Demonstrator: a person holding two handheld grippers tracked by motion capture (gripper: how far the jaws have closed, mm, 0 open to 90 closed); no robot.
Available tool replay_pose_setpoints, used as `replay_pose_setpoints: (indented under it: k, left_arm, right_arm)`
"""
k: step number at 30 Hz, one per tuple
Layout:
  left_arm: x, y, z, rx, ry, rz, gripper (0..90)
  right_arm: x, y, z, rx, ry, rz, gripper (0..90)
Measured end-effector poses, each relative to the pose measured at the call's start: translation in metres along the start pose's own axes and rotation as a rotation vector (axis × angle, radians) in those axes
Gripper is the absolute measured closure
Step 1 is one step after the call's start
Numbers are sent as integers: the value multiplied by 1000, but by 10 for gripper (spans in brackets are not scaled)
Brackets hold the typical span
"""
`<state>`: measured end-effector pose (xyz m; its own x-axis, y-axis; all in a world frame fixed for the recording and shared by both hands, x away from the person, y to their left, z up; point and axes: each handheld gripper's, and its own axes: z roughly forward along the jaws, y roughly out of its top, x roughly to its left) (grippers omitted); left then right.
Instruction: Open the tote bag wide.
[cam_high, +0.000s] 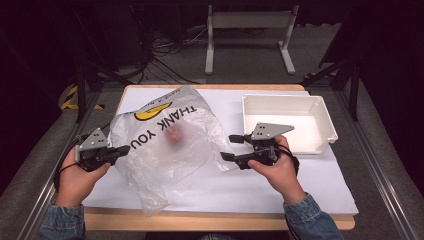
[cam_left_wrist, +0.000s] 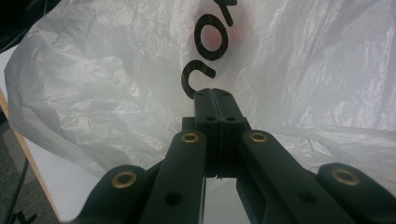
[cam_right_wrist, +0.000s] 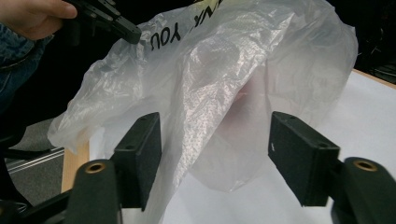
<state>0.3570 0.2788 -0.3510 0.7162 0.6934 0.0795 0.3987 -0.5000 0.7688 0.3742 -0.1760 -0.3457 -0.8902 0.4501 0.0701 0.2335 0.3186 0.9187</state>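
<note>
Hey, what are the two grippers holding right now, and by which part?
Left gripper pinches the plastic bag at its left edge; right gripper is open, holding nothing.

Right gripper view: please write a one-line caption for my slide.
Open right gripper faces a translucent plastic bag on the white table.

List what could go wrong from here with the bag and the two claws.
1. The left claw is shut at the edge of the thin plastic bag; a hard pull could tear or stretch the film.
2. The reddish item inside the bag could roll or slip out if the bag is lifted unevenly.
3. The right claw is open with loose bag film between its jaws; closing may catch only film, or squeeze the item.
</note>
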Motion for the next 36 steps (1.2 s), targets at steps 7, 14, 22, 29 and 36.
replay_pose_setpoints:
  k: [7,14,22,29,36]
  left_arm:
    - [1,0,-2,-40,21,-4,900]
    - [-24,17,-17,-123,-63,91,782]
    - [-69,39,5,-127,-257,174,772]
    - [-76,45,55,-38,-247,163,796]
    - [-71,46,78,-10,-233,120,782]
  right_arm:
    - [-5,8,9,-6,2,-4,490]
    - [-13,14,26,8,0,-4,538]
    - [-14,13,33,-3,13,4,543]
    - [-12,13,35,-6,24,2,550]
    - [-10,14,33,-11,21,-1,554]
